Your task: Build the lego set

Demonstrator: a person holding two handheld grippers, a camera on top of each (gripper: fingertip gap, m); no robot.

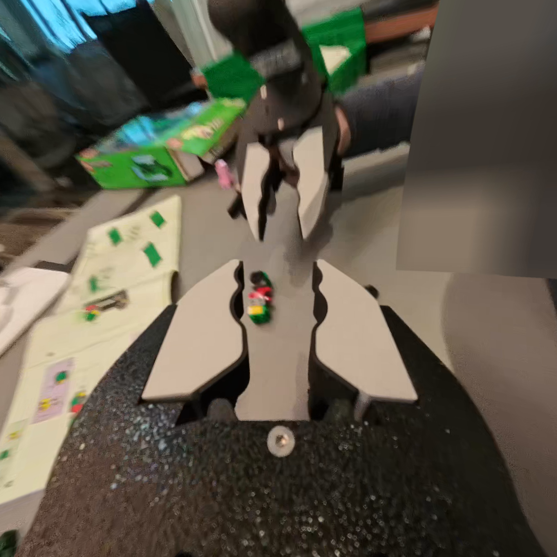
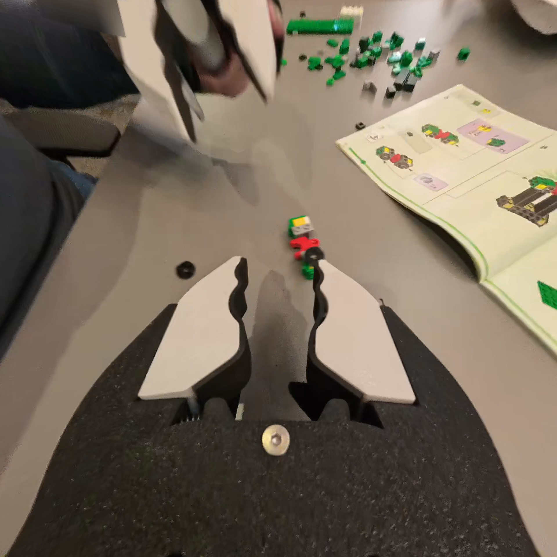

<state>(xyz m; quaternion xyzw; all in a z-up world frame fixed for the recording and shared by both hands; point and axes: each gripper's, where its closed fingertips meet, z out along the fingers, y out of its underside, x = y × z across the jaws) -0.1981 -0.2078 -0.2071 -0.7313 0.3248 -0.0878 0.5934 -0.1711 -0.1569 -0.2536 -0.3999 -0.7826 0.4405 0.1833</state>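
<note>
A small lego assembly (image 1: 259, 298) of green, yellow, red and black pieces lies on the grey table (image 1: 271, 361). My left gripper (image 1: 278, 265) is open and empty, with the assembly between its fingertips, close to the left finger. The right gripper (image 1: 280, 238) faces it from beyond, open. In the right wrist view the same assembly (image 2: 303, 244) lies just past the tip of the right finger (image 2: 346, 316). My right gripper (image 2: 278, 262) is open and empty. The left gripper (image 2: 229, 120) hangs blurred above, open.
An open instruction booklet (image 2: 470, 187) lies on the right; it also shows in the left wrist view (image 1: 114, 286). Several loose green and dark lego pieces (image 2: 376, 57) lie at the back. A small black ring piece (image 2: 185, 269) lies left. A green box (image 1: 156, 147) stands behind. One gripper's finger ends stand about 8 centimetres off the other's.
</note>
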